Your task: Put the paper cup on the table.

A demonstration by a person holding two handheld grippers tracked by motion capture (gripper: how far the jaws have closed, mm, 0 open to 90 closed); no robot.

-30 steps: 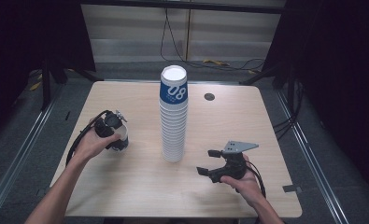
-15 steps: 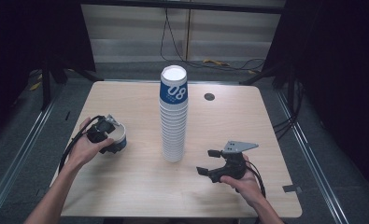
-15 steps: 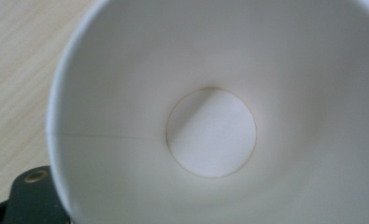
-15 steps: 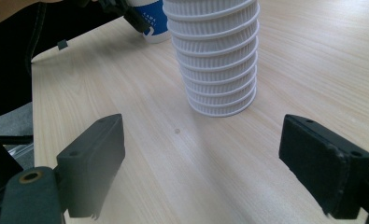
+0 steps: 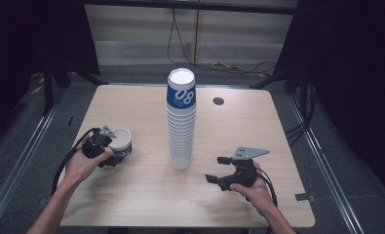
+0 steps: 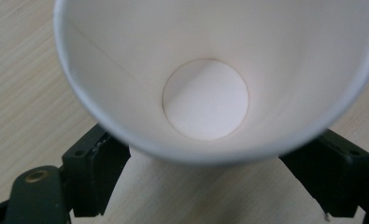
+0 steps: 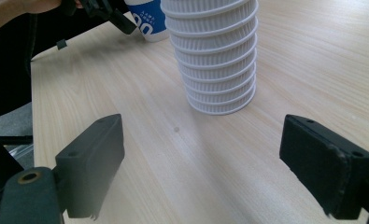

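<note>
Left gripper (image 5: 113, 146) clamps a paper cup (image 5: 121, 142) upright on the light wood counter (image 5: 131, 195). Right gripper (image 5: 218, 169) gapes wide, holding nothing, cup stack (image 5: 181, 119) just ahead of it. Dark curtains around, cables on the grey floor (image 5: 204, 66) beyond.

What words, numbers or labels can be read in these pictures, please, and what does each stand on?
"08": white numerals on the blue band of the top cup of the cup stack.
Partial white numerals with a line of small print above them, on the single cup held in the left gripper: too cut off and small to read.
</note>
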